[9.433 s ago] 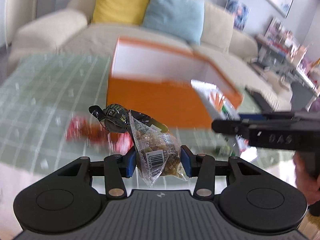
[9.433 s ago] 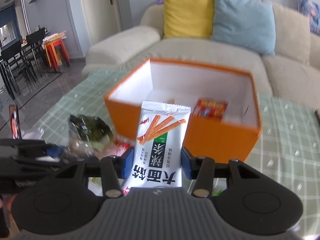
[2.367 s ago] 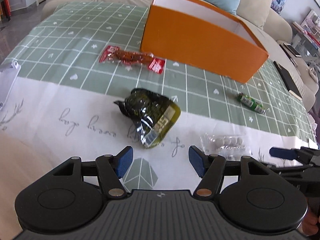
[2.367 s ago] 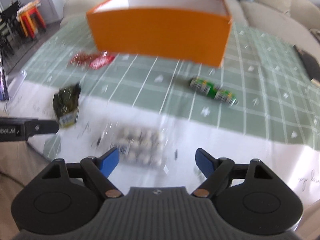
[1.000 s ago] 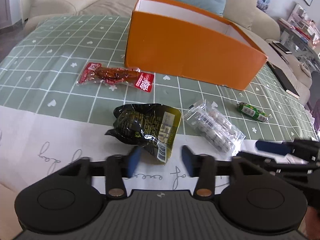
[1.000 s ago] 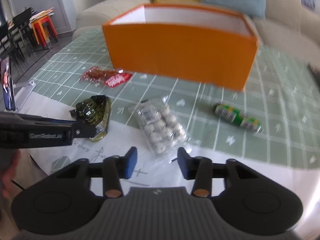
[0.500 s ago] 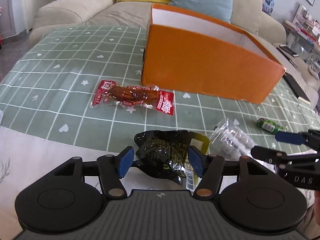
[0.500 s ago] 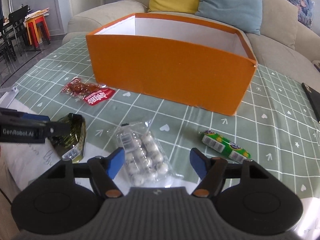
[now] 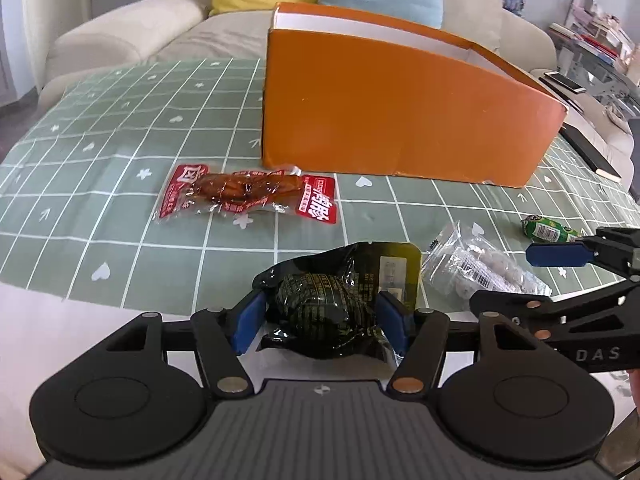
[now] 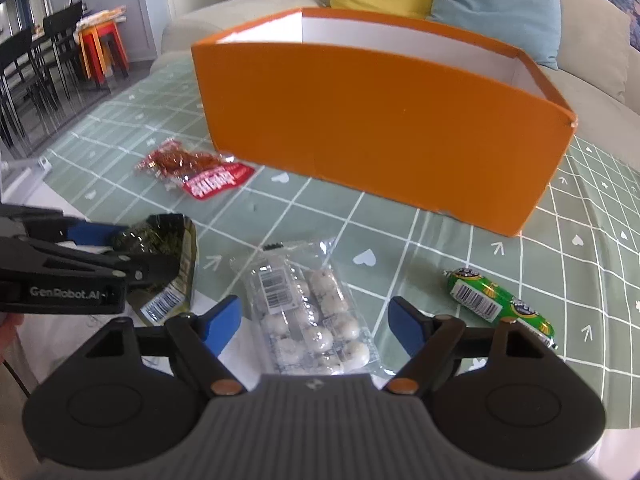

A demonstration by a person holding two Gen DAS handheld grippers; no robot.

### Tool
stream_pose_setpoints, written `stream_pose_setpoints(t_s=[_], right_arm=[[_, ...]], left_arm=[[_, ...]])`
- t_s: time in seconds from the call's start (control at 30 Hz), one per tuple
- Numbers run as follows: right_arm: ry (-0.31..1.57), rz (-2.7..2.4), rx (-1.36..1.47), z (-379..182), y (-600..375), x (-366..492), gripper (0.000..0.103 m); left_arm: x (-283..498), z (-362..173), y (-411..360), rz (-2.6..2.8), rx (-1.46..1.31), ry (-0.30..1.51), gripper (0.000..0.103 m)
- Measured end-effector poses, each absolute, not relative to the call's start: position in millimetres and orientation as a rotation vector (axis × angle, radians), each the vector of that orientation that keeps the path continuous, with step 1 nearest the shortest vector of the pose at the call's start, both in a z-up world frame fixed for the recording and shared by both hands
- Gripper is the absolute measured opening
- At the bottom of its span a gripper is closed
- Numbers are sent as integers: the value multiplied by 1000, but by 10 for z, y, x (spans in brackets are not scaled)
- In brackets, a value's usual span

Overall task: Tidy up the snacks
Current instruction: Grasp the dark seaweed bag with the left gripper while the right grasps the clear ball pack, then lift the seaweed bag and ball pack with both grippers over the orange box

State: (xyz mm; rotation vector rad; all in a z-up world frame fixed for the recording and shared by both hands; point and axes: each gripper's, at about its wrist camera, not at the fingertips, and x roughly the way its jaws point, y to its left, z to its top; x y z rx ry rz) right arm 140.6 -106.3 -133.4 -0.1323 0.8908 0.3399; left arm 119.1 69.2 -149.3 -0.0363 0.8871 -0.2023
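A dark green-black foil packet lies on the tablecloth, and my left gripper stands open astride it, a blue pad close on each side without pressing. A clear packet of white balls lies between the pads of my right gripper, whose jaws are opening with gaps on both sides. The two grippers sit side by side. Behind them stands the open orange box, its inside hidden. A red snack packet lies before the box's left corner. A green wrapped sausage lies to the right.
The green checked tablecloth ends near me in a white printed strip. A beige sofa with yellow and blue cushions runs behind the table. A black flat object lies at the table's right edge. Dark chairs stand far left.
Both grippers have come forward and down over their packets. The right jaws have spread much wider, the left ones a little. No packet has moved.
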Motion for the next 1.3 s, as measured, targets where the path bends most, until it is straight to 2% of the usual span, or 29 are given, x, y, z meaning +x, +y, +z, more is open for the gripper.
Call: stream_pose_setpoints(t_s=[0.37,0.4,0.5,0.83,1.3], right_arm=[[891,336,-156,-1469,-1029,1375,76],[885,333,-155,-1470,-1034,1364,75],[871,320,-150,-1458,-1048,1345,63],[910,291,-127,-1410,-1065,1373,56],[828,279,-122,-989,-1179,1139,56]], left_arm=[[1172,-1510,651,-212,-8,859,69],[1170,-1512,651,-214,-7,855,69],[1164,-1517,641,-213,0,852,68],[1148,-1488,630,-177,-42,859,65],[964,-1075,539,-148,-54,799,64]])
